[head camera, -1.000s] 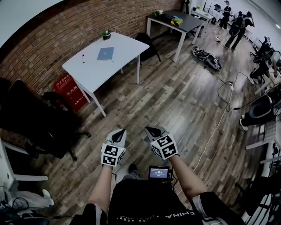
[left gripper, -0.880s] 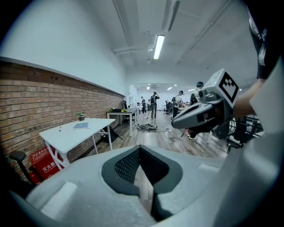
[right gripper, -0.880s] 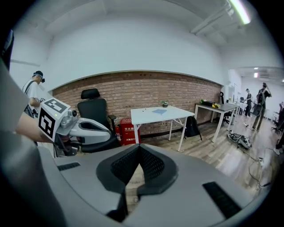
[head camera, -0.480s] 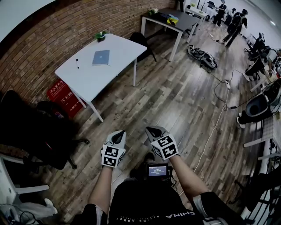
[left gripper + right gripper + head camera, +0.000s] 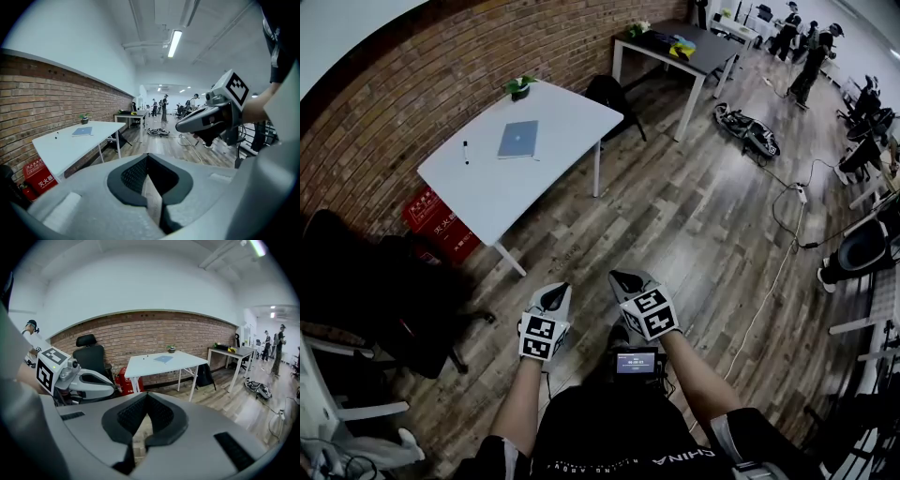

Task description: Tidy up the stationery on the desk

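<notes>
Both grippers hang low in front of the person, side by side over the wooden floor, and the stationery is well apart from them. The left gripper (image 5: 553,295) has its jaws pressed together with nothing between them, and the right gripper (image 5: 628,281) is likewise closed and empty.

The white rectangular desk (image 5: 487,183) stands ahead of the grippers and off to their left, against the brick wall. On it, a thin blue-grey notebook (image 5: 517,139) lies flat near the middle. A short black pen (image 5: 466,151) lies farther left of the left gripper's line, apart from the notebook. A small green potted plant (image 5: 520,85) sits at the desk's far edge, beyond the notebook.

The left gripper is the nearer of the two to the desk, though only slightly, and the pen is on its side. Seen from the grippers, the pen's long axis appears to point roughly away, toward the wall, so a grasp would likely have to close across it from the sides. Neither gripper can reach anything yet; the person must first close the gap to the desk
</notes>
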Motion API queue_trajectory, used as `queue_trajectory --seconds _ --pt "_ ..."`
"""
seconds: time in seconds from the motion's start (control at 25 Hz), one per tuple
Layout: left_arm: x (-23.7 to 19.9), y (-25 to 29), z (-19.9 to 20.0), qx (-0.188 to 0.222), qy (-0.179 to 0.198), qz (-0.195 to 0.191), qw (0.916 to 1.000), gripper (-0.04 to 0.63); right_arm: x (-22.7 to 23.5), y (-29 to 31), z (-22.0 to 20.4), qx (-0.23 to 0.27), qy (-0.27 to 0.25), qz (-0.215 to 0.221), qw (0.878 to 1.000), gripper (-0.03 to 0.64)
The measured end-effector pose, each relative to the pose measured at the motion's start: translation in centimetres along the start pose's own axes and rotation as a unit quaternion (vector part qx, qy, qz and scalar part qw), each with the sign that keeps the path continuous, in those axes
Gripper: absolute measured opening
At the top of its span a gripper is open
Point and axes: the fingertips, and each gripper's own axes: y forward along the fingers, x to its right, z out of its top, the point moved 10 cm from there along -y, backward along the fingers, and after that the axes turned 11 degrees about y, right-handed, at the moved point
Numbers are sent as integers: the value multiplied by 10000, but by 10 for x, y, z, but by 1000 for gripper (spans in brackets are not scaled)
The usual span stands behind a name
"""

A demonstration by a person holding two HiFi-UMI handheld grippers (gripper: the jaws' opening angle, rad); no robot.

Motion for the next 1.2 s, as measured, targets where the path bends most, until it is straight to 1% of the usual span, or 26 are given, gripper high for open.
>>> queue_trajectory --seconds 0.24,0.4,0.6,0.76,0.96,1.2 --pt "-35 66 35 -70 9 239 9997 6 68 31 45 -6 -7 166 9999 9" --pt "-49 111 55 -143 42 372 9992 6 114 50 67 1 5 241 9997 9" --pt "-61 147 74 -101 -51 530 9985 6 155 67 87 -4 -32 380 9993 9" --pt "-72 159 70 -290 -15 649 9975 6 171 85 91 -136 -14 514 9986 9" --pt "-97 174 63 -351 -181 815 9959 6 181 116 106 -213 -116 674 9974 9" --pt "-152 200 56 -329 -273 994 9941 6 192 168 137 -251 -262 748 9965 9"
